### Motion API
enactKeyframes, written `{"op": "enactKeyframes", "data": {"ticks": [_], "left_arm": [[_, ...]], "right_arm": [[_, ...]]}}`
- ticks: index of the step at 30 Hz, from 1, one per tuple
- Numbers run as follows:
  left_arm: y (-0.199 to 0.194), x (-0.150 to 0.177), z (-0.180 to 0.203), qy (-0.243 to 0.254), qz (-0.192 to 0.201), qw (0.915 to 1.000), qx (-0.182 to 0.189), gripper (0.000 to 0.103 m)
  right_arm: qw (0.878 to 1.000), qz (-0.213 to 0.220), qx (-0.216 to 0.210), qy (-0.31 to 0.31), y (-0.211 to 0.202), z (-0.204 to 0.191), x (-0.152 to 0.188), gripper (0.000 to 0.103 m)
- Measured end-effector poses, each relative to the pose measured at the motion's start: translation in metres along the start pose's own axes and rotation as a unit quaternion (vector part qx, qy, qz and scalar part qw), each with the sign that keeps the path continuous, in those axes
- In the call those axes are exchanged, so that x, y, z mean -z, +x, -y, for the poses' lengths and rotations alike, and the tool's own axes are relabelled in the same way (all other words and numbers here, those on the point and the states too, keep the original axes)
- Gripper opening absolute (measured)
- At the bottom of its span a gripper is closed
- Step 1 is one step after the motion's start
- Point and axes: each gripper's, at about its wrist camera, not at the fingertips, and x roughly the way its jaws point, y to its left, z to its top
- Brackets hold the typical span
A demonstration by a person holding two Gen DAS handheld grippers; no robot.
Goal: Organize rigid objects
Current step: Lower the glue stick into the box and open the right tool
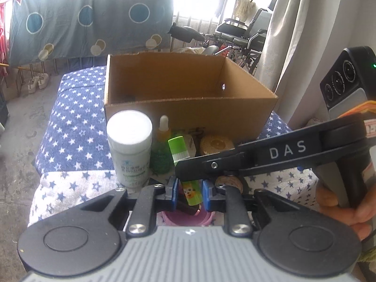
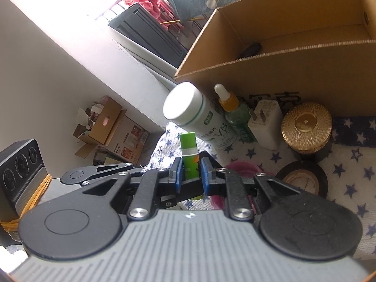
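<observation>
A green glue stick (image 1: 192,193) with a cartoon label stands upright between the blue pads of my left gripper (image 1: 189,192), which is shut on its lower body. My right gripper (image 2: 190,174) is shut on the same glue stick (image 2: 189,162) higher up. Its black arm crosses in front of the stick in the left wrist view, and the green cap (image 1: 178,149) shows above that arm. An open cardboard box (image 1: 188,110) sits behind on the star-patterned cloth (image 1: 75,141). A dark object (image 2: 251,48) lies inside the box (image 2: 293,75).
Before the box stand a white bottle (image 2: 199,115), a green dropper bottle (image 2: 237,115), a white charger plug (image 2: 265,124) and a gold lidded jar (image 2: 305,127). A black tape roll (image 2: 303,181) and a pink ring-shaped thing (image 2: 242,166) lie nearer. A hand (image 1: 347,209) holds the right tool.
</observation>
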Motion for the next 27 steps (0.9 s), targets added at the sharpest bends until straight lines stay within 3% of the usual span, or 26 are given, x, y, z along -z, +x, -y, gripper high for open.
{"op": "enactKeyframes", "data": {"ticks": [5, 10, 17, 20, 27], "left_arm": [[-0.011, -0.043, -0.001, 0.014, 0.022, 0.9997, -0.004, 0.021], [0.005, -0.093, -0.012, 0.014, 0.006, 0.9998, -0.01, 0.021], [0.078, -0.14, -0.051, -0.029, -0.079, 0.9964, -0.01, 0.021], [0.107, -0.147, -0.061, -0.03, -0.107, 0.9934, -0.029, 0.022], [0.122, -0.144, -0.074, -0.052, -0.118, 0.9905, -0.048, 0.031]], "right_arm": [[0.999, 0.031, -0.005, -0.022, -0.021, -0.017, -0.038, 0.016], [0.999, 0.031, -0.01, -0.022, -0.016, -0.015, -0.089, 0.016], [0.998, -0.039, -0.008, 0.058, 0.039, 0.038, -0.159, 0.016], [0.992, -0.071, -0.007, 0.101, 0.068, 0.067, -0.177, 0.016], [0.986, -0.105, 0.009, 0.132, 0.111, 0.094, -0.187, 0.021]]}}
